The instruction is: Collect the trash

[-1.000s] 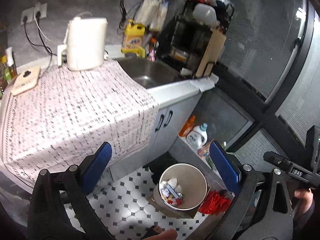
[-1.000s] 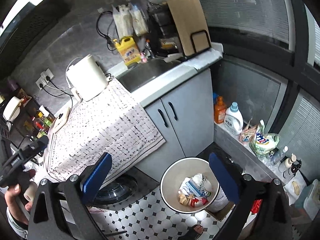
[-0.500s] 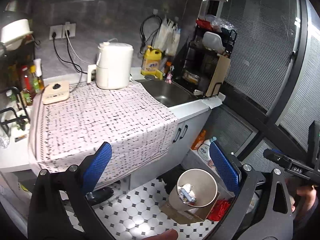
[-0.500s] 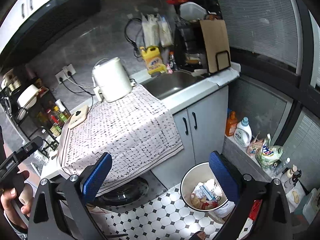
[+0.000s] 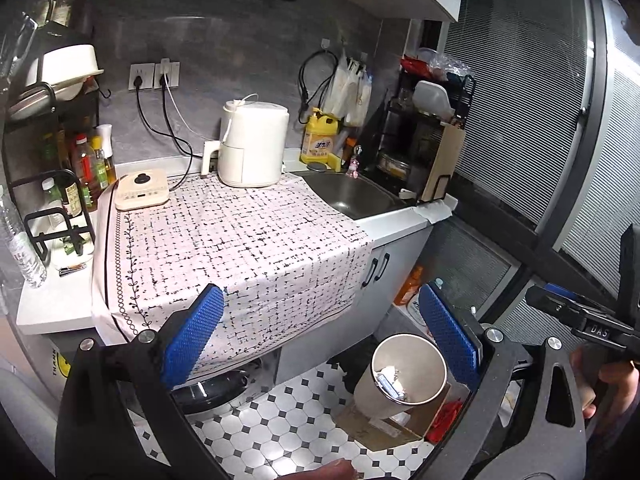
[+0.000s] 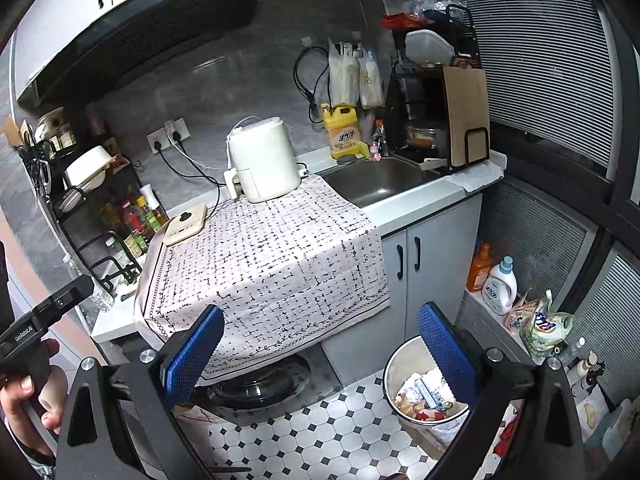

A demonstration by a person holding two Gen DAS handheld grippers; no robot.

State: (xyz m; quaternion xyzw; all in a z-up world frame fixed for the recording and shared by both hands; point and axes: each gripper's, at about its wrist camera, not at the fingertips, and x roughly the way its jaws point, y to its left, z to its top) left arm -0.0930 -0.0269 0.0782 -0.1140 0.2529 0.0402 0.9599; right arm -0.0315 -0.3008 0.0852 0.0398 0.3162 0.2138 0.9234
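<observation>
both grippers, left (image 5: 320,344) and right (image 6: 318,350), gape wide, empty; scan tablecloth (image 5: 240,248) before revisiting trash bin (image 6: 426,390).

Right claw pad hides bin (image 6: 404,364) rim; trash (image 6: 424,394) items unidentifiable.

Not much is legible here: the black handle (image 5: 596,330) of the other tool at the right edge of the left wrist view reads "DAS". In the right wrist view the black handle (image 6: 30,330) at the left edge says something like "GenRobot.AI", small print. The yellow jug (image 6: 344,130) at the worktop's back edge by the sink has a blue label too blurry to read.
</observation>
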